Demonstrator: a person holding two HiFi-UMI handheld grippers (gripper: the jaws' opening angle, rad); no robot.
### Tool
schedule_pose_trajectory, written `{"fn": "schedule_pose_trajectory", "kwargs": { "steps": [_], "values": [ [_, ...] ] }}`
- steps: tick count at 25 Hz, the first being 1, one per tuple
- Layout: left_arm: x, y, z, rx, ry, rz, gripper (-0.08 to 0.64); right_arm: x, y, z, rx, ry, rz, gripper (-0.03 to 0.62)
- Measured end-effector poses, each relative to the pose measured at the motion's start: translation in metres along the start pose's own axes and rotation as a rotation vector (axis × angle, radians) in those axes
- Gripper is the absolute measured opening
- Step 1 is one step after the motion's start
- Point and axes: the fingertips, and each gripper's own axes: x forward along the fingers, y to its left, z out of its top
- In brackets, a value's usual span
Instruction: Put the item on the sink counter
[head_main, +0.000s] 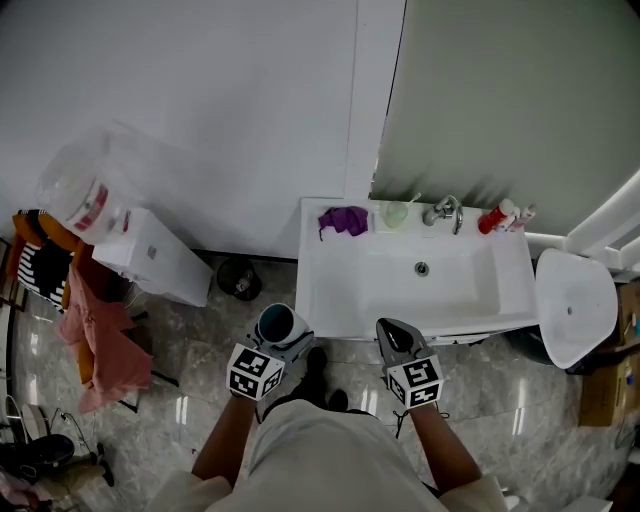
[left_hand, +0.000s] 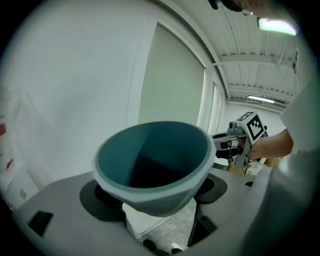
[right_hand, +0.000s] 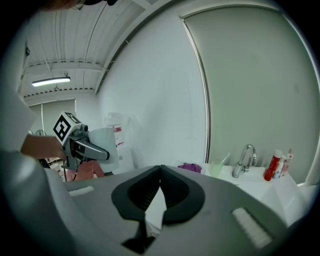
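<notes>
The left gripper (head_main: 288, 342) is clamped on a teal cup (left_hand: 152, 165). Its dark pads (left_hand: 100, 201) press the lower body from either side, and the wide mouth tilts up and away from the fingers. The inside of the cup looks dark, and whether it holds anything cannot be told from here.

The cup is not yet on the sink counter (head_main: 375, 234). It is short of the white basin (head_main: 380, 290), which lies ahead of the left fingers and off to their right.

The right gripper (right_hand: 160, 169) is closed with nothing in it; its two pads meet at the tips. Its fingertips are just beside the basin's front edge.

Beyond those tips, along the back ledge, several things stand in a row. Ahead and to the left is a purple bundle (head_main: 345, 220), probably a cloth. Next comes a pale green tumbler (head_main: 397, 213), then a chrome tap (head_main: 444, 211), and farthest right a red bottle (head_main: 494, 218).

Left of the left fingers, well apart, stands a white water dispenser (head_main: 155, 258).
</notes>
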Motion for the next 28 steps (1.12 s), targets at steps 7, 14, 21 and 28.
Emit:
{"fn": "schedule_pose_trajectory", "kwargs": {
  "steps": [7, 14, 21, 28],
  "values": [
    [0.059, 0.05, 0.004, 0.055, 0.038, -0.045, 0.38, 0.054, -0.018, 0.004, 0.025, 0.043, -0.029, 0.011],
    [0.128, 0.099, 0.012, 0.127, 0.041, -0.079, 0.38, 0.1, -0.046, 0.002, 0.04, 0.075, -0.06, 0.011],
    [0.197, 0.128, -0.004, 0.197, 0.075, -0.13, 0.38, 0.134, -0.058, -0.006, 0.101, 0.1, -0.107, 0.011],
    [0.254, 0.148, -0.026, 0.216, 0.105, -0.134, 0.38, 0.158, -0.071, -0.019, 0.157, 0.131, -0.144, 0.011]
  ]
}}
